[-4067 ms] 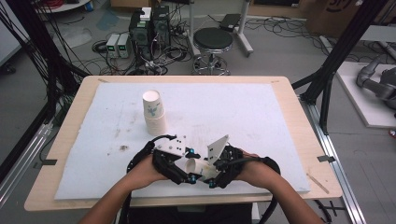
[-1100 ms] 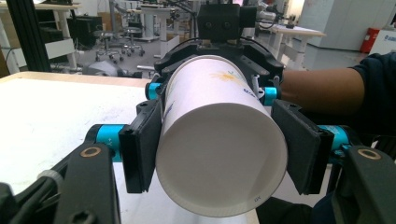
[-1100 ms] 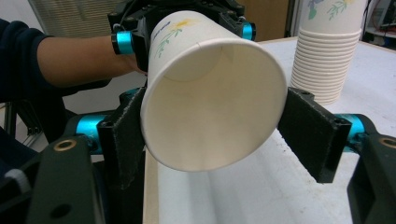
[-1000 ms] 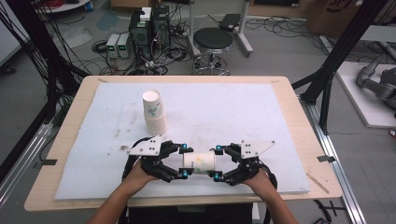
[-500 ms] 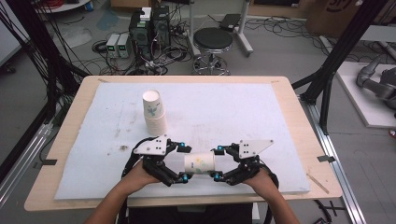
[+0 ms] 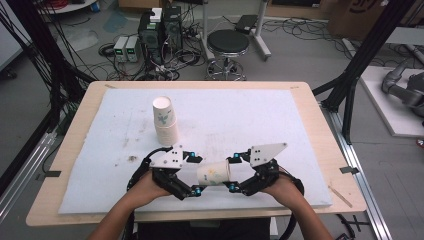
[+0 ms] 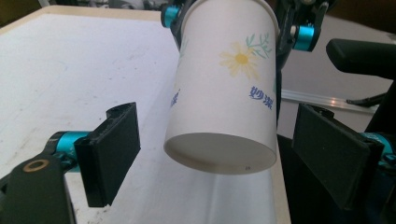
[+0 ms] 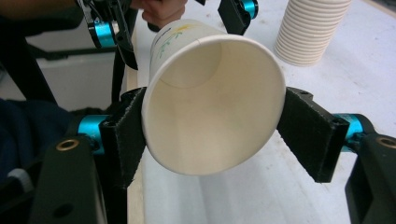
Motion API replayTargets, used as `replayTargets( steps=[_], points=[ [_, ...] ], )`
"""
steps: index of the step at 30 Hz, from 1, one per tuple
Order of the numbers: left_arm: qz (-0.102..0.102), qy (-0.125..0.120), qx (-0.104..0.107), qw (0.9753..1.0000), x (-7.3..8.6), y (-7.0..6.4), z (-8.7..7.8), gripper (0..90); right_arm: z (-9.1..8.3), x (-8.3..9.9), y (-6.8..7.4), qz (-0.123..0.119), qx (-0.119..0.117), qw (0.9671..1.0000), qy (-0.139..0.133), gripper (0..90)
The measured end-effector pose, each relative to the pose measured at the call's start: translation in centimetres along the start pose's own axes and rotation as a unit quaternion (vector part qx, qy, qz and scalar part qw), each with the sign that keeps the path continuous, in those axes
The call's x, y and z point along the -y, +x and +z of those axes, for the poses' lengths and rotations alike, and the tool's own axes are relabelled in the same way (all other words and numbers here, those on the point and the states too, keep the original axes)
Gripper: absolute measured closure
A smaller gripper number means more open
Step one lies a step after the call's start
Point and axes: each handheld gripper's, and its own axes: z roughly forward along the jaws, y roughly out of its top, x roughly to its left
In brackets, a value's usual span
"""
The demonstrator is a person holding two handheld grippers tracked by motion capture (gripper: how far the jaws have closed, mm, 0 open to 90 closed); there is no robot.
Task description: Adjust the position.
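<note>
two grippers meet over the near edge of the bench. right gripper [image 8: 210, 135] pinches a paper cup [image 6: 214, 174] by its rim end, pads pressed on both sides of the open mouth, so the cup hangs sideways w/ its base toward the other hand. left gripper [image 7: 233, 154] is spread wide; its pads sit either side of the cup's base but apart from it, not touching. looks like a handover or a re-grip: rim end held firm so the base end stays free for the left to close on. cup is off the bench, between the two hands, daisy print facing up-ish. farther out, a stack of paper cups [image 6: 165, 120] stands upside down on the white mat [image 6: 260, 120], well apart from both hands, prob the source or the target for stacking.
</note>
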Motion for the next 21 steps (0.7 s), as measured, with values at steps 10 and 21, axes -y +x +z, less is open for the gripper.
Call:
replayTargets(
  steps=[10, 21],
  points=[
    [0.025, 0.044, 0.01, 0.9987, -0.9, -0.3, 0.3, 15.6, -0.1, -2.6, 0.1, -0.039, 0.005, 0.9967, 0.071, 27.6],
    [0.042, 0.094, 0.005, 0.9947, -1.5, -0.3, 1.7, 16.2, 1.0, -4.1, 0.4, -0.061, -0.001, 0.9891, 0.134, 27.6]
  ],
)
